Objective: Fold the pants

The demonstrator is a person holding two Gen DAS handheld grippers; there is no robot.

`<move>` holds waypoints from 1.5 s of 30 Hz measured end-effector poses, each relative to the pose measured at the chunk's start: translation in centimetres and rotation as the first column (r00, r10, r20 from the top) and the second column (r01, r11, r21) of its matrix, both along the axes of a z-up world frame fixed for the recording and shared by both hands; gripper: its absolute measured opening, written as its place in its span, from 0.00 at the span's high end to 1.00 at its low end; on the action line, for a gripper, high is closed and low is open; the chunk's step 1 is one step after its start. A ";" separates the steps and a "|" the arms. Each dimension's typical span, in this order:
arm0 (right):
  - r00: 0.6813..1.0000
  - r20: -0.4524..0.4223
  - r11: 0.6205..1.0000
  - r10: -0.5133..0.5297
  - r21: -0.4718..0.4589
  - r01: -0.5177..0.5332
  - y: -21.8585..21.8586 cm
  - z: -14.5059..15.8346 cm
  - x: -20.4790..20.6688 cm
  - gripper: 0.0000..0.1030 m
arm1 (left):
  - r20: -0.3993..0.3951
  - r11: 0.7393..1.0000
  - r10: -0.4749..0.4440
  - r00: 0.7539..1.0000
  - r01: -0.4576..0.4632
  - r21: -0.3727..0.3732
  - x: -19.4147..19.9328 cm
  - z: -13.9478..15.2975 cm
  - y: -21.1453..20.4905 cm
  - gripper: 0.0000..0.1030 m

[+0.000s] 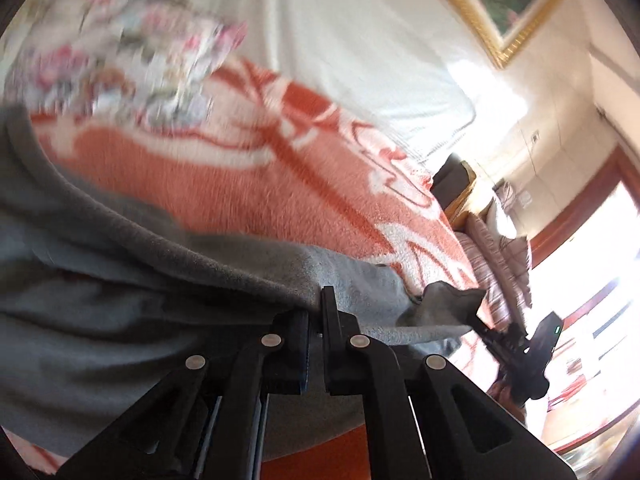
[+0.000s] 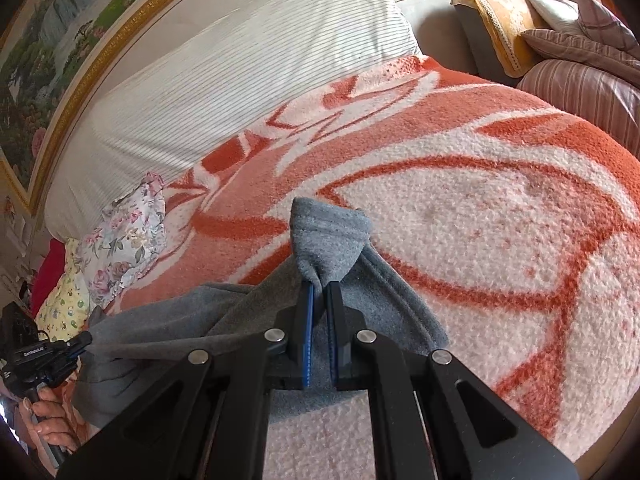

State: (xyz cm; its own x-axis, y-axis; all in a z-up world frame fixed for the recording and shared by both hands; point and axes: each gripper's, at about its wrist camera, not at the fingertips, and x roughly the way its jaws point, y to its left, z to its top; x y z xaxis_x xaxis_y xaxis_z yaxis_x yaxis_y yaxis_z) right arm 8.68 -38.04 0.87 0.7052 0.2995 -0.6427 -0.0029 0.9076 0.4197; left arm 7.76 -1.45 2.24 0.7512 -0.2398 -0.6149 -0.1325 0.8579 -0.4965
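The grey fleece pants [image 1: 120,280] hang in a sagging band across an orange and white blanket [image 1: 240,184]. My left gripper [image 1: 319,300] is shut on their upper edge, and the cloth hides one fingertip. In the right wrist view my right gripper [image 2: 319,290] is shut on a bunched corner of the pants [image 2: 332,236], which sticks up above the blue pads [image 2: 307,320]. From there the fabric runs left to my left gripper [image 2: 86,338], held by a hand [image 2: 48,420]. My right gripper [image 1: 486,326] also shows at the far right of the left wrist view, gripping a grey corner.
The blanket [image 2: 480,220] covers a sofa seat. Behind it stand a white striped back cushion [image 2: 240,60] and a gold-framed painting [image 2: 60,40]. A floral cloth [image 2: 128,236] lies at the blanket's left edge. Striped pillows [image 2: 580,80] are piled at the right.
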 end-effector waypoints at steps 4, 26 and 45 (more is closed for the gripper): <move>1.000 -0.020 0.999 0.008 -0.047 -0.009 0.6 -0.7 -0.6 0.93 | -0.047 0.999 -0.037 0.998 0.037 0.015 -1.4 -1.5 -0.9 0.97; 0.990 -0.079 0.976 -0.118 -0.192 0.101 0.6 0.2 -4.6 0.30 | -0.250 0.998 -0.057 0.967 0.051 -0.028 -4.4 -8.8 2.0 0.59; 0.850 -0.105 0.845 0.516 -0.100 -0.525 27.4 0.4 -1.1 0.30 | -0.288 0.905 0.413 0.864 -0.424 0.024 -7.1 -5.4 23.7 0.47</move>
